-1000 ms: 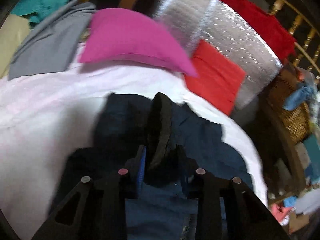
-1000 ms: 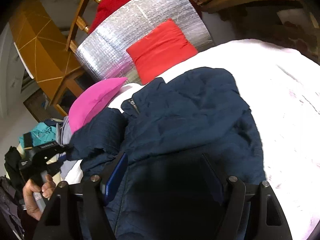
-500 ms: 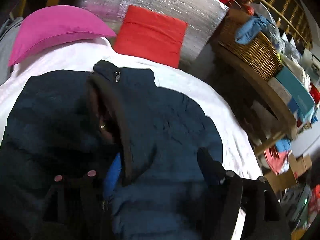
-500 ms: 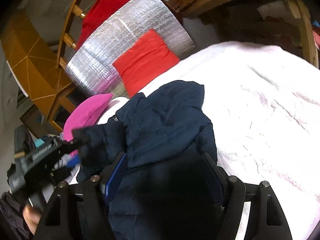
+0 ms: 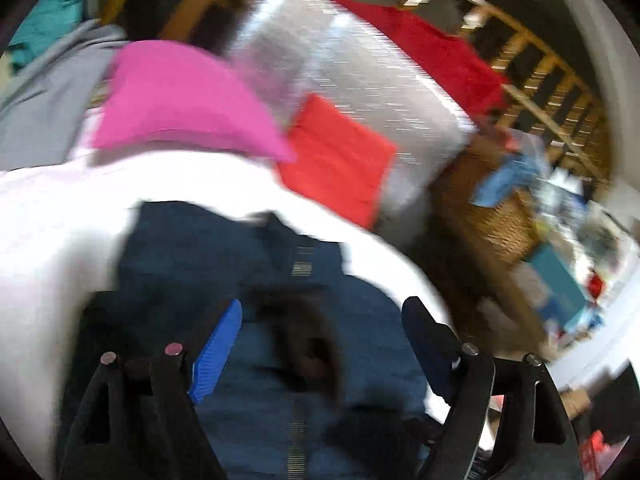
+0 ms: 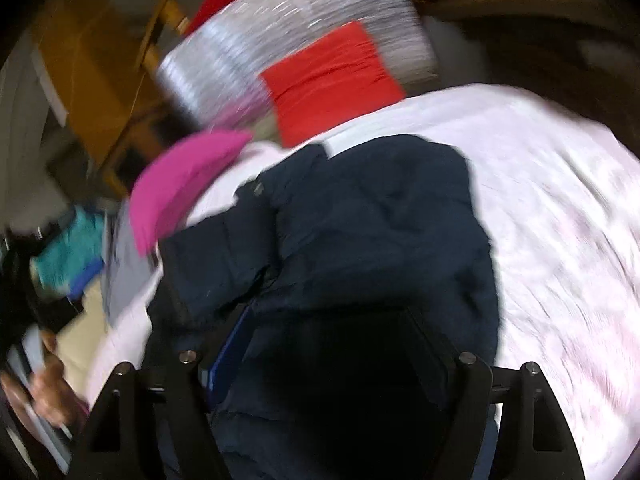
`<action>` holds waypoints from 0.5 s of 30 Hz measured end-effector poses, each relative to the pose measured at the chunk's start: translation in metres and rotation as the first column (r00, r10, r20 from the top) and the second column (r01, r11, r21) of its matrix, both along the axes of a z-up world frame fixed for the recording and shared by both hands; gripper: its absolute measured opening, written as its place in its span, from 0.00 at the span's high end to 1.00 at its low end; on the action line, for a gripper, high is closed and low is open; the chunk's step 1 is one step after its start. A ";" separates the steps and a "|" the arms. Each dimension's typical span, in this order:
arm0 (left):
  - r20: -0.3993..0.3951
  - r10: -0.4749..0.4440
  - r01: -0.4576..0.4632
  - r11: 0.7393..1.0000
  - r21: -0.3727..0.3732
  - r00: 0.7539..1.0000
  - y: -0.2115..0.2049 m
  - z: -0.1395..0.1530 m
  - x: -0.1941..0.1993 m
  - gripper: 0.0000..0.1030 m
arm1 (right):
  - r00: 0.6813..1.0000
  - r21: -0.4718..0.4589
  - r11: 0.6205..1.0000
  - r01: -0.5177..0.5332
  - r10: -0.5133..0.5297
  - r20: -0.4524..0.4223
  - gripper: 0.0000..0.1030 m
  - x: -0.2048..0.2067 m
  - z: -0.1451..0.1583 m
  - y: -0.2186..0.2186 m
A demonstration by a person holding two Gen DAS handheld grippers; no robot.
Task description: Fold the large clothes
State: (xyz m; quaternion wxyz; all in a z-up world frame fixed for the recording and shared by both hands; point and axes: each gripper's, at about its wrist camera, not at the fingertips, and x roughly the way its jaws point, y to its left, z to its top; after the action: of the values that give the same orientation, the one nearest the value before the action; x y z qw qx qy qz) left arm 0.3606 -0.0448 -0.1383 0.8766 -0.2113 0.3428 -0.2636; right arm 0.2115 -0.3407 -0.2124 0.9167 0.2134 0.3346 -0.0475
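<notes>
— Two grippers, status? Where's jacket (image 6: 360, 240)?
— On white bedsheet (image 6: 560, 220), below red cushion (image 6: 332, 80). My left gripper (image 5: 320, 344) spread wide over it. Right gripper (image 6: 320, 360): dark, can't tell.

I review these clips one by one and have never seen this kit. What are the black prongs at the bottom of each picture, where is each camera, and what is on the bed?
There is no robot here. A person holds a two-finger gripper in each hand, and a fisheye camera on each one looks forward along its fingers. The black prongs are those fingers.

One picture is from the left gripper. Its jaws stand wide apart and clamp nothing. The other is from the right gripper, whose jaws are also spread, with dark cloth bunched between them; whether it grips is unclear.

On the white bedcover lies a navy jacket, the garment to fold. Behind it are a pink pillow, a red cushion and a silver padded board. Both pictures are blurred by motion.
</notes>
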 end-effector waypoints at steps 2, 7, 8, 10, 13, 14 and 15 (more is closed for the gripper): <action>-0.061 0.095 -0.088 0.991 0.104 0.994 0.017 -0.015 0.012 0.20 | 0.995 -0.076 0.993 -0.092 0.088 -0.049 0.22 0.020 0.000 0.026; -0.279 0.228 -0.179 0.965 0.191 0.933 0.059 -0.064 0.042 0.20 | 0.965 -0.293 0.923 -0.248 0.210 -0.155 0.18 0.061 -0.009 0.089; -0.294 0.246 -0.190 0.960 0.205 0.924 0.063 -0.070 0.045 0.20 | 0.961 -0.362 0.893 -0.266 0.215 -0.174 0.18 0.070 -0.011 0.102; -0.313 0.279 -0.203 0.946 0.252 0.908 0.068 -0.080 0.050 0.20 | 0.963 -0.460 0.849 -0.260 0.196 -0.182 0.18 0.084 -0.013 0.116; -0.353 0.285 -0.195 0.944 0.268 0.891 0.067 -0.089 0.056 0.20 | 0.980 -0.524 0.830 -0.193 0.139 -0.140 0.18 0.105 -0.005 0.117; -0.365 0.284 -0.190 0.944 0.271 0.887 0.066 -0.090 0.059 0.20 | 0.989 -0.529 0.835 -0.148 0.111 -0.102 0.19 0.109 0.003 0.110; -0.370 0.284 -0.187 0.943 0.276 0.884 0.063 -0.091 0.062 0.20 | 0.995 -0.516 0.851 -0.096 0.079 -0.054 0.19 0.110 0.012 0.100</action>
State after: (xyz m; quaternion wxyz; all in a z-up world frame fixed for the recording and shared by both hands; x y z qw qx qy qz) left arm 0.4223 0.0185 -0.2294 0.8306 -0.1977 0.5167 -0.0631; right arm 0.3213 -0.2411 -0.2003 0.9361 -0.0570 0.3331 -0.0975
